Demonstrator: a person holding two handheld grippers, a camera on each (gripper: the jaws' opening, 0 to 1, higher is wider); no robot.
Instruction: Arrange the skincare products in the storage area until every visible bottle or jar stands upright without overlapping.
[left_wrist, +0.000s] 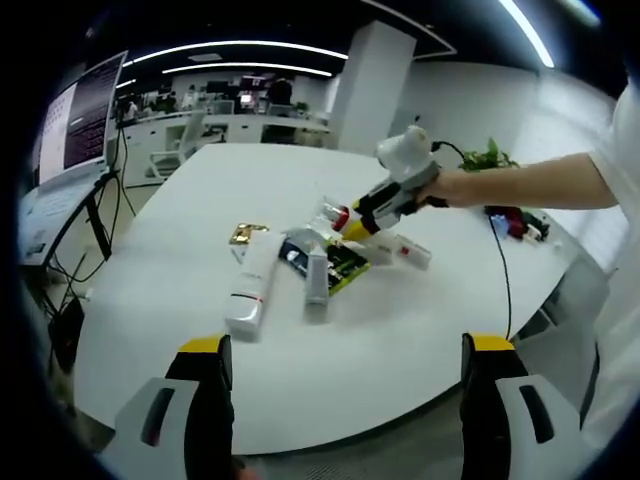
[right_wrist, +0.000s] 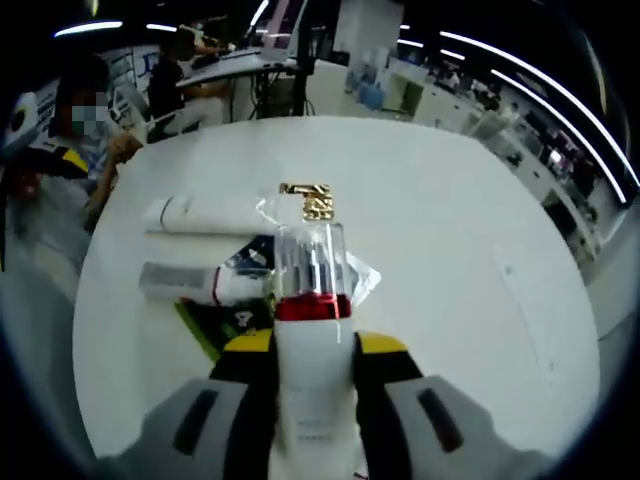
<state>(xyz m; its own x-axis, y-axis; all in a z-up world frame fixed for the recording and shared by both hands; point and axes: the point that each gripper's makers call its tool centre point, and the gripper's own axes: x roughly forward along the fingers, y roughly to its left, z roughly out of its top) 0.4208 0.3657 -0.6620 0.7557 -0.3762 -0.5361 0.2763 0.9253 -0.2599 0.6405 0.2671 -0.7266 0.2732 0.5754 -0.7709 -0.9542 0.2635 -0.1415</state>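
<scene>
Right gripper clamped on a white bottle with red band and clear cap; left gripper hangs with jaws apart, nothing in them.
The smooth round white table carries the pile at centre: two white tubes lying flat at 9 o'clock of a green-black flat pack, plus one glossy gold piece at 11.

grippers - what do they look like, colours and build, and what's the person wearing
Both match: the left gripper has grey-white moulded bodies, black jaws with yellow tips and dark slots in the housings. The right gripper has the same yellow-capped black jaws on grey shells, with a white housing on top. The person's sleeve is white and short.
</scene>
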